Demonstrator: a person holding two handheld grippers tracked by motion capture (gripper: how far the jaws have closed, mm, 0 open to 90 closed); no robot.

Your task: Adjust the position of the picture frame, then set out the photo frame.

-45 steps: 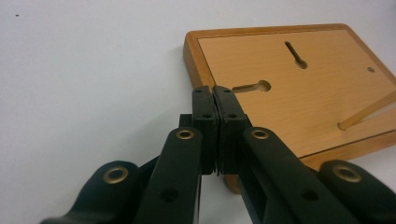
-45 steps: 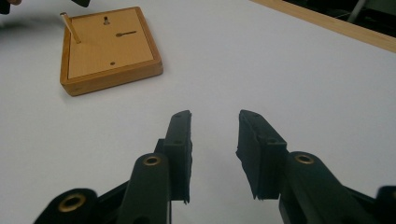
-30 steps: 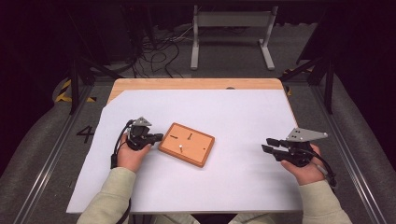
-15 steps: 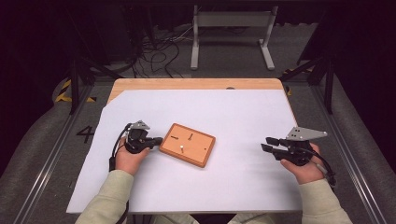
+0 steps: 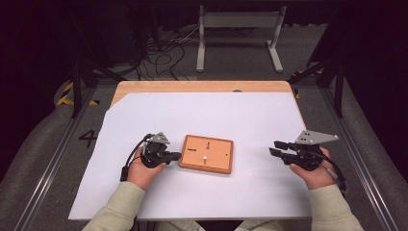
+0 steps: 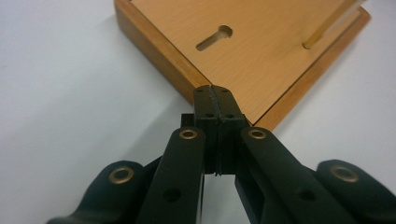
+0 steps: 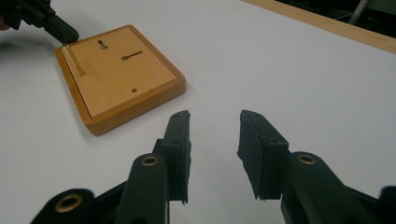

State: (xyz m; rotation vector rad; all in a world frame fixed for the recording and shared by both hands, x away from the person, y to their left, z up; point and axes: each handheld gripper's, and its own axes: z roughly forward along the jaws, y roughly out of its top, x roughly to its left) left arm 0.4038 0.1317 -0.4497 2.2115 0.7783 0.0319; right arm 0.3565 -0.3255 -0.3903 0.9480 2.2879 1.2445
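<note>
A flat wooden board (image 5: 207, 154) lies on the white sheet (image 5: 250, 115) that covers the table (image 5: 202, 86), a little left of the middle and nearer the person's edge than the far one. The sheet is bare on every side of it: a wide stretch runs to the far wooden strip of the table, another to the right, and a narrower band lies between the board and the near edge. The board is roughly rectangular, its longer side running across the table, and it sits slightly skewed, the right end turned a touch toward the person. Its top carries two keyhole slots and a thin upright peg (image 5: 205, 158) near the near side. The left gripper (image 5: 177, 155) rests at the board's left edge, jaws clenched together with nothing between them; in the left gripper view its tips (image 6: 217, 100) meet the raised wooden rim at a corner. The right gripper (image 5: 275, 147) hovers well apart from the board, over bare sheet on the right, pointing toward it, its jaws parted and empty (image 7: 212, 140), the pads clear of everything.
</note>
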